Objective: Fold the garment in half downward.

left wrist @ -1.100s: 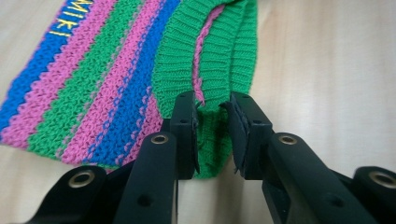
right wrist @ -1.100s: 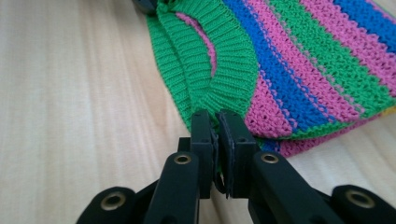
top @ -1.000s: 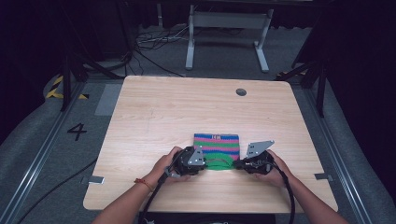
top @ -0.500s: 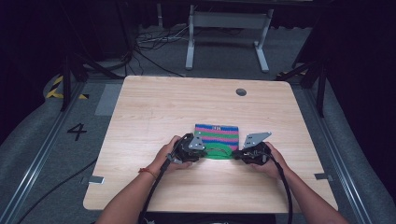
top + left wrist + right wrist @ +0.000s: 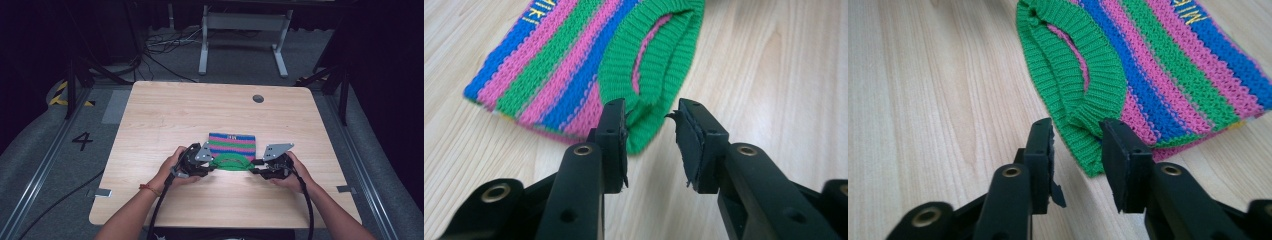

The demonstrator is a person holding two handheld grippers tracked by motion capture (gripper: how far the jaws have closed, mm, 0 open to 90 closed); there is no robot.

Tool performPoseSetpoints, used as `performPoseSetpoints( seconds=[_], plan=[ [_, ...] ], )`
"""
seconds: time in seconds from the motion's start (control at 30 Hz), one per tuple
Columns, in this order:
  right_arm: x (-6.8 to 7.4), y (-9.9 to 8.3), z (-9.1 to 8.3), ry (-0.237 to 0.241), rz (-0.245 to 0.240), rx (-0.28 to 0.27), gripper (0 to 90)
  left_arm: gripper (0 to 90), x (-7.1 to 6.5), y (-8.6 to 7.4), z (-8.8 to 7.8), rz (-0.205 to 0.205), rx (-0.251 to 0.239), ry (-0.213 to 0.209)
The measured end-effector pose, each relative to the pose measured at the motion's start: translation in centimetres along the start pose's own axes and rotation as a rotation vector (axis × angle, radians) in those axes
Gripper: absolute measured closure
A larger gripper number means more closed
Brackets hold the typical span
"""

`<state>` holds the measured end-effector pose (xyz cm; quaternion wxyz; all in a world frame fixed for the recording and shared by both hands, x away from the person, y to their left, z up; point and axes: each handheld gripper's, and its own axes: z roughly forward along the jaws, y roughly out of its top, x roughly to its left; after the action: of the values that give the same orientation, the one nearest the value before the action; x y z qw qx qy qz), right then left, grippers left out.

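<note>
Striped knit piece (image 5: pixel 232 143) lies flat on desk (image 5: pixel 165 115), green cuff (image 5: pixel 231 163) nearest. Left gripper (image 5: pixel 651 137) and right gripper (image 5: pixel 1075 150) at opposite cuff corners, fingers apart, gripping nothing.

floor mat (image 5: pixel 60 150) — digit "4" | knit piece (image 5: pixel 232 143) — yellow lettering, unreadable

I see lab or test studio, not home. Bare wooden table (image 5: pixel 165 125) with cable hole (image 5: pixel 258 98) stands on grey floor (image 5: pixel 40 150) between metal rails (image 5: pixel 45 167). Number 4 marking (image 5: pixel 82 141), hazard tape (image 5: pixel 59 95), loose cables (image 5: pixel 160 47), white metal stand (image 5: pixel 240 30), dark surroundings.
</note>
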<state>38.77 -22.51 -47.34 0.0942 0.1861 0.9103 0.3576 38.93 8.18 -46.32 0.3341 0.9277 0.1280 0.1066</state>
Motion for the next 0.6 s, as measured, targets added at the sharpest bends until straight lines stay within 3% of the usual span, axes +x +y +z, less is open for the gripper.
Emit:
performPoseSetpoints(
  seconds=[0.13,0.2,0.33,0.47,0.6],
  plan=[
    [0.4,0.1,-0.4,-0.012,-0.008,0.020,56.0,63.2,-0.2,-0.7,-1.4,0.001,0.005,-0.003],
    [0.6,0.0,-0.7,-0.033,-0.015,0.034,51.4,59.5,-0.1,-1.2,-2.1,0.001,0.007,0.015],
    [0.7,-0.5,-1.3,-0.065,-0.019,0.054,44.3,46.1,0.0,-2.1,-2.9,-0.028,0.019,0.056],
    [0.5,-1.1,-1.9,-0.113,-0.003,0.065,37.5,37.1,0.0,-3.3,-3.6,-0.071,0.075,0.179],
    [0.4,-2.0,-2.7,-0.162,0.019,0.069,34.4,33.1,0.0,-4.7,-4.5,-0.106,0.089,0.177]
  ],
)
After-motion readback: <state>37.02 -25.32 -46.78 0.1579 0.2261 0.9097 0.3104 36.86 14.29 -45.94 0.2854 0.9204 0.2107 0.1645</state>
